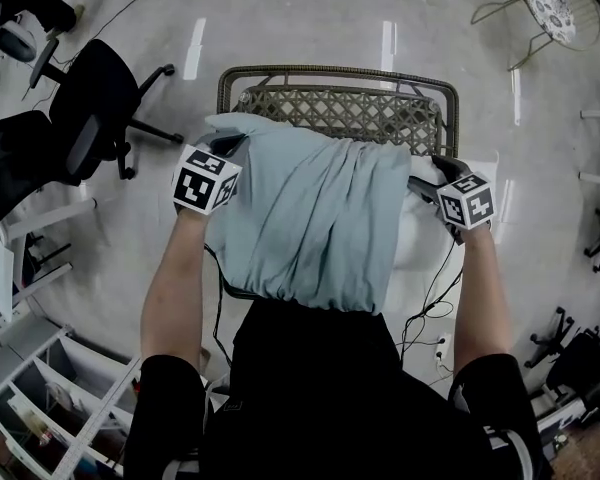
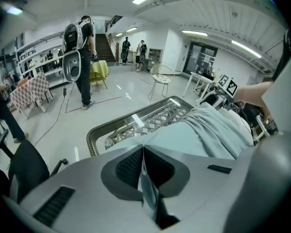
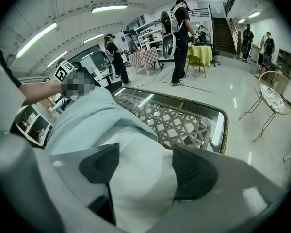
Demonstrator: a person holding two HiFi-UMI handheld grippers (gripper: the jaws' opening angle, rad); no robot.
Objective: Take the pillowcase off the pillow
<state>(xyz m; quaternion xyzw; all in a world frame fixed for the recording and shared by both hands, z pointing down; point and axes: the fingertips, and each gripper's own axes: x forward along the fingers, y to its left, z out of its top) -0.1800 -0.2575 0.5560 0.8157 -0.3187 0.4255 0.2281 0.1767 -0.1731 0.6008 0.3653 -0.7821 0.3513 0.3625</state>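
Observation:
A light blue pillowcase (image 1: 310, 218) covers most of a white pillow (image 1: 420, 233) that lies on a wicker table (image 1: 330, 71) with a glass top. My left gripper (image 1: 228, 148) is at the pillowcase's far left corner. In the left gripper view, the gripper (image 2: 143, 149) is shut on a thin fold of the blue fabric (image 2: 203, 130). My right gripper (image 1: 422, 183) is at the right side, where the bare pillow shows. In the right gripper view, its jaws (image 3: 145, 164) stand wide apart with the white pillow (image 3: 140, 188) bulging between both pads, and they grip it.
Two black office chairs (image 1: 90, 108) stand left of the table. A round metal chair (image 1: 550, 3) is at the far right. White shelving (image 1: 40, 388) is at the lower left, and cables (image 1: 430, 318) run on the floor. Several people (image 2: 82, 57) stand further off.

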